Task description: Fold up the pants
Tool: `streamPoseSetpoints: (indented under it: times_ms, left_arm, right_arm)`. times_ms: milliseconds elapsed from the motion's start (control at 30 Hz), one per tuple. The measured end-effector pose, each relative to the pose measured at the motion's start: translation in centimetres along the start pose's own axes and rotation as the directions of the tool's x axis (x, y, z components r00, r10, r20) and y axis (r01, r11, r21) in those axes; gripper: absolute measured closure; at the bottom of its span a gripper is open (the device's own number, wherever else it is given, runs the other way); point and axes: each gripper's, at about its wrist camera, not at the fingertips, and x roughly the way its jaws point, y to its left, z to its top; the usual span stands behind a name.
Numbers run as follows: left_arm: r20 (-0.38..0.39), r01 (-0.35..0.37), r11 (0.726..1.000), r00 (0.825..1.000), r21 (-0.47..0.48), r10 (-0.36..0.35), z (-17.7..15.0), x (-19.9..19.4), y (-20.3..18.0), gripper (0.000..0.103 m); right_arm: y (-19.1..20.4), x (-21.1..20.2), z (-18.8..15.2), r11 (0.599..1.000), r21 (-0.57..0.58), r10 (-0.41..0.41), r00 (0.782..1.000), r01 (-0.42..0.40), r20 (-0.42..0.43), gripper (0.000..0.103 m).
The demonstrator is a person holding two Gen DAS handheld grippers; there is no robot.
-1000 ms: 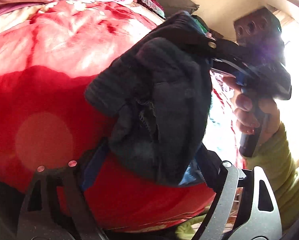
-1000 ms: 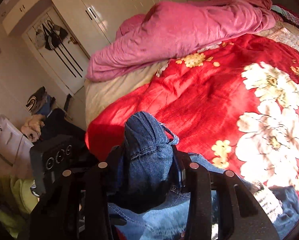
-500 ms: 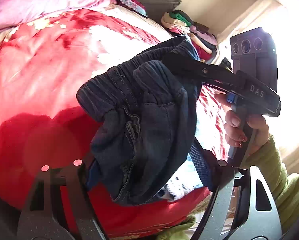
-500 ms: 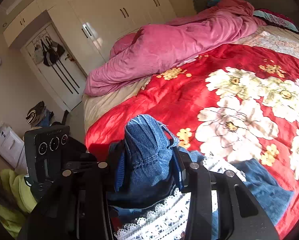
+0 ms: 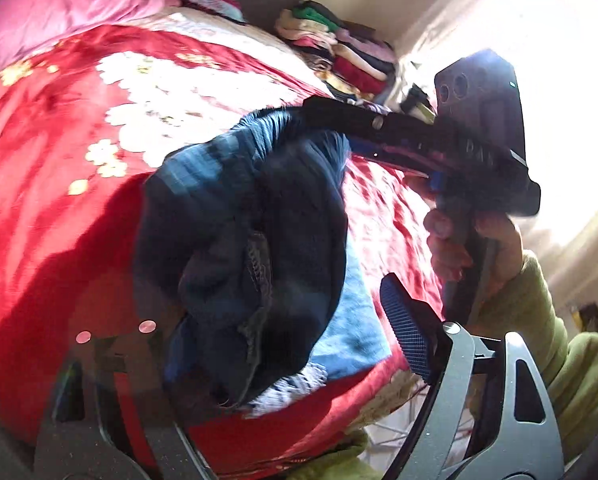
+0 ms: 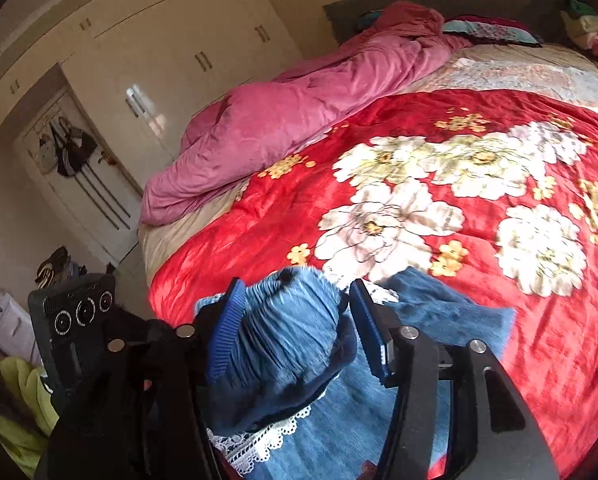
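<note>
Both tongs have spread; pants (image 6: 283,344) bunched between, waistband up.

Motion-blurred pants (image 5: 259,216), left gripper's (image 5: 283,340) left finger hidden.

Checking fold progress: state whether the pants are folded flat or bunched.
Bunched: the pants hang gathered in a lump above the red blanket, waistband crumpled between the right gripper fingers.

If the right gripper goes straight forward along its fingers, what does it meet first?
Most likely the bunched denim pants between the right gripper's fingers; beyond them lies the red floral blanket. Depth is unclear.
</note>
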Motion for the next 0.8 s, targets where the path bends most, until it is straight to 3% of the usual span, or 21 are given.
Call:
streamPoseSetpoints:
  times_ms: [167, 367, 500, 700, 800]
  left_arm:
    - [-0.050, 0.047, 0.997, 0.998, 0.055, -0.044, -1.1, 1.5, -1.8, 0.027]
    - [-0.100, -0.001, 0.994, 0.995, 0.110, 0.012, -2.6, 3.0, -3.4, 0.023]
    - [-0.101, 0.002, 0.994, 0.995, 0.112, 0.009, -2.7, 3.0, -3.1, 0.022]
    - [-0.063, -0.001, 0.995, 0.998, 0.100, 0.007, -2.4, 1.7, -2.9, 0.022]
    - [-0.017, -0.044, 0.993, 0.999, 0.105, 0.046, -2.0, -0.1, -2.7, 0.019]
  right_arm:
    - [-1.8, -2.9, -2.6, 0.992, 0.061, -0.116, 0.993, 0.114, 0.026, 0.045]
    - [-2.0, -1.7, -4.9, 0.985, 0.078, -0.153, 0.987, 0.157, -0.049, 0.044]
    - [-3.4, -0.7, -6.6, 0.947, 0.036, -0.313, 0.943, 0.319, -0.114, 0.044]
    - [-4.3, -1.0, -8.0, 0.937, 0.069, -0.333, 0.936, 0.342, -0.114, 0.040]
    - [-3.5, -2.6, -7.7, 0.949, 0.085, -0.298, 0.953, 0.302, -0.054, 0.038]
